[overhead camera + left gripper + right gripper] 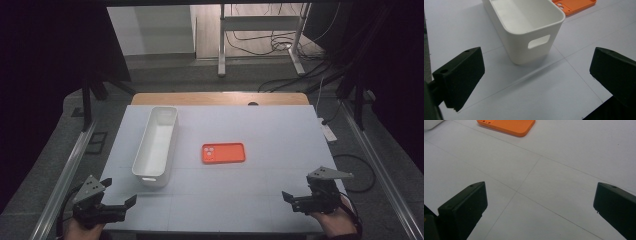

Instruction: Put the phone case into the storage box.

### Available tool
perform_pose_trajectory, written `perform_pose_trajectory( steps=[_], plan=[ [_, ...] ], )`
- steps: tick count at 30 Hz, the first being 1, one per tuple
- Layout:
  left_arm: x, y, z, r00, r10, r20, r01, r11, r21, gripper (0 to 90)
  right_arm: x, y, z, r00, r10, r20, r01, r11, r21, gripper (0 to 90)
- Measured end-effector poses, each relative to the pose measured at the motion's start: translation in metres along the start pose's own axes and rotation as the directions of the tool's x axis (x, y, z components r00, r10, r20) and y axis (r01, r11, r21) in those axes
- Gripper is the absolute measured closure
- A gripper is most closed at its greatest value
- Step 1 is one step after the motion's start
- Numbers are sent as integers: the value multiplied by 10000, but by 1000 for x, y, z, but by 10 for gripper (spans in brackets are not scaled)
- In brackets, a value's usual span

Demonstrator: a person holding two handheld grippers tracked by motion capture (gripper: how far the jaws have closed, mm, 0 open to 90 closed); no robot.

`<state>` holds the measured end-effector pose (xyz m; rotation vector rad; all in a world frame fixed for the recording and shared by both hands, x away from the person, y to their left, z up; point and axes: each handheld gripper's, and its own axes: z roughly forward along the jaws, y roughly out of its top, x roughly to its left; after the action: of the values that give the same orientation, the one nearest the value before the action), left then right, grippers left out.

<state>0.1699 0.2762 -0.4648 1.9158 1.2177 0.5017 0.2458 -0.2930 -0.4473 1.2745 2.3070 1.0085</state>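
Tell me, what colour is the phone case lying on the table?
The phone case is orange. It shows best in the high view.

White table, two things on it.
The table has a pale top crossed by faint grid lines, with a wooden strip along its far edge. A long white bin stands left of centre; an orange phone case lies flat near the middle, apart from it.

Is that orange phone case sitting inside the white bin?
No, the orange phone case lies flat on the table, to the right of the white bin and apart from it.
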Motion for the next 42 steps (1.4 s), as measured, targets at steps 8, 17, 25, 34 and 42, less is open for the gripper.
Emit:
perform_pose_trajectory(
  steps=[8, 17, 25, 34, 42],
  plan=[
    [1, 0, 0, 9999, -57, 116, 57, 10000, -43, 6, 1, 5, 2, 10000, -61, 10, 61, 10000, -35, 0],
    [1, 0, 0, 9999, -9, 162, 9, 10000, 21, 6, 5, 15, 10, 9993, -330, -179, 329, 9994, -68, 0],
    [1, 0, 0, 9998, -3, 196, 2, 10000, 20, 6, 6, 21, 15, 9981, -439, -421, 440, 9990, 16, 0],
    [1, 0, 1, 9998, 58, 201, -59, 10000, 44, 6, 8, 28, 20, 9958, -630, -668, 627, 9980, -60, 0],
    [1, 0, 1, 9997, 71, 216, -72, 10000, 52, 6, 12, 39, 28, 9927, -752, -942, 759, 9971, 31, 0]
  ],
)
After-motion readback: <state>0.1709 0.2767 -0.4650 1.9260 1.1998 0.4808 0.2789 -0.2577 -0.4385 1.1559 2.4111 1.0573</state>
